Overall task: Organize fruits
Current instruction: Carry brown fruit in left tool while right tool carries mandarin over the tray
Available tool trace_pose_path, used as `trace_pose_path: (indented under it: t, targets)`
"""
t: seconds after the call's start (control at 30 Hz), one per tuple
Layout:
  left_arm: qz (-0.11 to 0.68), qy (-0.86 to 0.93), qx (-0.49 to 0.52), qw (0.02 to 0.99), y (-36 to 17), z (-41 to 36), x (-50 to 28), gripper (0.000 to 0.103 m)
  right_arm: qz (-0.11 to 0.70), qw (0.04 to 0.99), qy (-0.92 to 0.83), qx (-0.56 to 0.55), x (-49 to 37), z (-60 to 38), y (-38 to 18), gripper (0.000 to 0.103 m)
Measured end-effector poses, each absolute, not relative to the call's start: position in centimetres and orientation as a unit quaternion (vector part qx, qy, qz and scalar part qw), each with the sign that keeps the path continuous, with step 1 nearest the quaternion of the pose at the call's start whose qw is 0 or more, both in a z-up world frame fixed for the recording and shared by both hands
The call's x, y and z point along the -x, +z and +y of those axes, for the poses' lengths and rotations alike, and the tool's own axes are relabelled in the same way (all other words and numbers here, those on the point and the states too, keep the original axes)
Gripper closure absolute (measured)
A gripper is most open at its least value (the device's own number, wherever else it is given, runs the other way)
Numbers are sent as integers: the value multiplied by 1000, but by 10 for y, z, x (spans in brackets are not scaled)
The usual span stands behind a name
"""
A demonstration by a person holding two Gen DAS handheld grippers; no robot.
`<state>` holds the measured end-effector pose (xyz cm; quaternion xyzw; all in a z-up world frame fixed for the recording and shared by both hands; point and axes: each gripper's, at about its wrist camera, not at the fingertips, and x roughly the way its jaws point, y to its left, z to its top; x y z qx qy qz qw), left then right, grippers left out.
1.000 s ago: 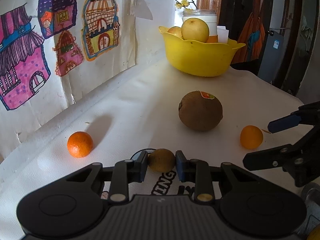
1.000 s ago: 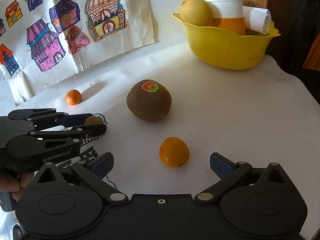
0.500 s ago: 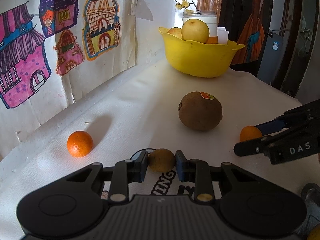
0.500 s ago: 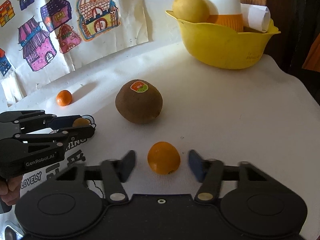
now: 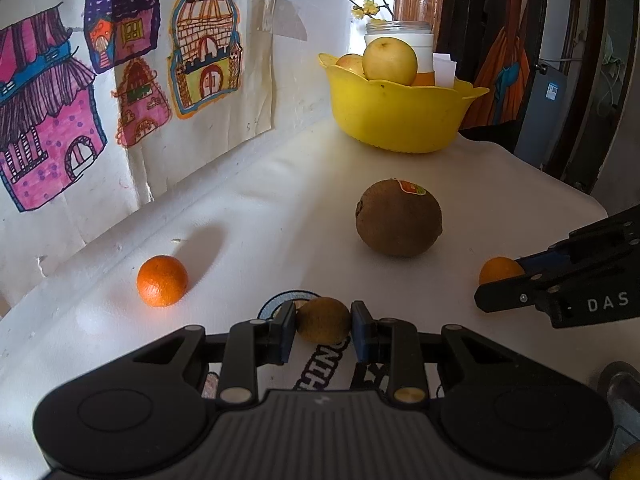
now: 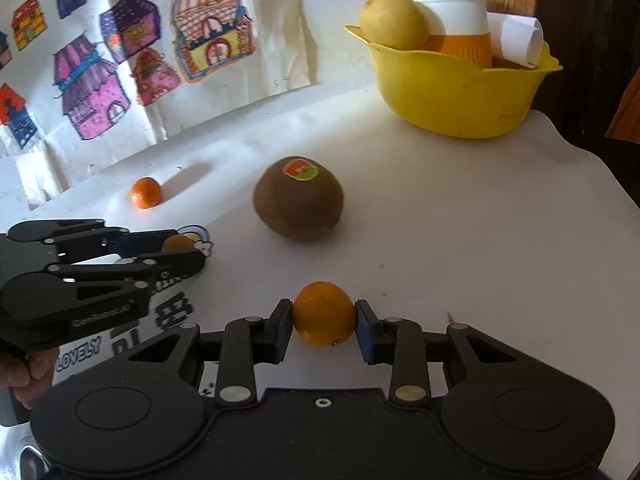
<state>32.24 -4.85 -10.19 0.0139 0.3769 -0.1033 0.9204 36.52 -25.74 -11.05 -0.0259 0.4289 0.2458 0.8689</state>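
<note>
My left gripper [image 5: 323,322] is shut on a small brown kiwi [image 5: 322,314] that rests on the white tablecloth. My right gripper [image 6: 323,322] has its jaws closing on a small orange [image 6: 323,310], and both blue pads touch its sides. A large kiwi [image 5: 399,218] with a sticker lies mid-table between the grippers and the yellow bowl [image 5: 396,124]. Another small orange [image 5: 162,280] sits alone at the left near the wall. The right wrist view shows the left gripper [image 6: 188,248] at the left, the large kiwi [image 6: 298,198] and the bowl [image 6: 460,96].
The bowl holds a yellow fruit [image 5: 389,61] and a second fruit, with a white jar [image 6: 444,8] and rolled paper behind. Children's house drawings [image 5: 100,92] hang on the wall at the left. The table edge [image 6: 600,168] drops off at the right beside dark furniture.
The right gripper moved forward around the small orange and its jaws came together from wide apart onto it. The left gripper kept still, holding the small kiwi.
</note>
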Motion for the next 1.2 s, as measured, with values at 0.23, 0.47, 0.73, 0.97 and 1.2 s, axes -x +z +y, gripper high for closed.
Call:
trace_pose_path:
  t: [0.23,0.47,0.73,0.97,1.2]
  targets:
    - [369,-102,-12,924,-91,-46,-311,71,415,872,257,29,-347,-249,-94,68]
    - [358,-101,-4,928,-73,-39,-293,71,397,879,261,31,-320,-244,-67,68]
    - [332,-98,-2,938,-38,-28,-264,71,367,888,275,34,-282,-234,-28,68]
    - [310,-98,1,946,-10,-23,-232,71,335,898,282,37,-242,-231,7,68]
    - [293,-105,0,950,11,-29,-199,71,315,907,278,35,-198,-240,28,68]
